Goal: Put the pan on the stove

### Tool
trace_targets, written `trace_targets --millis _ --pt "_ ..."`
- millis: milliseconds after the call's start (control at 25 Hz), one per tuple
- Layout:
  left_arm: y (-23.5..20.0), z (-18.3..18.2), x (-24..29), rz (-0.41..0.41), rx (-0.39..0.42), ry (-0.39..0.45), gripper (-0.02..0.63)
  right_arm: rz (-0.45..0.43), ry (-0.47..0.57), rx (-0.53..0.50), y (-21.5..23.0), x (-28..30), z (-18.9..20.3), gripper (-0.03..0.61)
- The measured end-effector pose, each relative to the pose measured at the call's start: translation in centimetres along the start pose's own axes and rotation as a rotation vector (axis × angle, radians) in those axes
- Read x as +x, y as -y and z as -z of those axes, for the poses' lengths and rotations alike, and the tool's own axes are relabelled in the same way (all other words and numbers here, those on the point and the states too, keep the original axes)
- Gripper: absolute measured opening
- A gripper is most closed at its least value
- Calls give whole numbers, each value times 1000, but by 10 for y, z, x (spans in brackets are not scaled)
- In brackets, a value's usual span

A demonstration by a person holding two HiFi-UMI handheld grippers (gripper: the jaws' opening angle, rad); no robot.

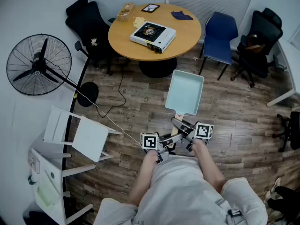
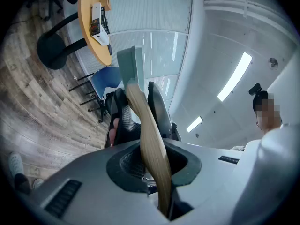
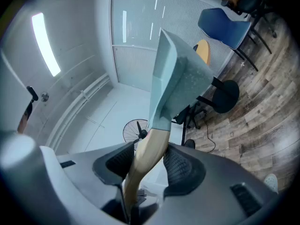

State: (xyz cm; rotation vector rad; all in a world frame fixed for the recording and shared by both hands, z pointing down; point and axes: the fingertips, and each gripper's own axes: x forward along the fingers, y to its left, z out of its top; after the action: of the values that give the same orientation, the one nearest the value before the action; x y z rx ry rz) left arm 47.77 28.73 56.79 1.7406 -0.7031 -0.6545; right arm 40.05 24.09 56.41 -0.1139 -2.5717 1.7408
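Holds the pan [image 1: 185, 93] up in the air over the wood floor [image 1: 140, 102], out in front of the body and well short of the round table [image 1: 187, 36]. Clamped by its wooden handle [image 1: 178, 123] only: left gripper [image 2: 139, 110] closed narrow on the handle farther back, right gripper [image 3: 147, 162] closed wider on it nearer the pan body, pads pressing on wood in both gripper views. Looks like a stiff, thin-walled rectangular pan, pale blue-green and empty, probably light but nose-heavy, so likely to droop or twist about the smooth, curved handle under a loose hold. Best held level by this two-point grip on the handle, with no grab at the thin rim. Hardly fragile, though apt to clang against the burner. Ahead on the table: the stove [image 1: 153, 35], toward the near side, with a small box [image 1: 125, 11], a framed picture [image 1: 150, 7] and a dark cloth [image 1: 181, 15] near it but off the burner. Beside the table: a blue chair [image 1: 219, 29] and black office chairs [image 1: 260, 36]. Off to the left: a standing fan [image 1: 37, 64], a cable [image 1: 110, 111] trailing across the floor, and white furniture [image 1: 89, 137]. Nothing between pan and stove but open floor and the table edge; worth minding the cable underfoot.
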Motion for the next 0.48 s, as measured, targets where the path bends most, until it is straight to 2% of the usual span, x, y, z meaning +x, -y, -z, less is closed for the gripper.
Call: trace_targets --millis 240,480 --pt "-9 -8 -9 -8 -5 5 80 12 0 2 4 12 0 200" --pt "-5 -12 -17 18 -33 31 80 25 -5 6 4 22 4 204"
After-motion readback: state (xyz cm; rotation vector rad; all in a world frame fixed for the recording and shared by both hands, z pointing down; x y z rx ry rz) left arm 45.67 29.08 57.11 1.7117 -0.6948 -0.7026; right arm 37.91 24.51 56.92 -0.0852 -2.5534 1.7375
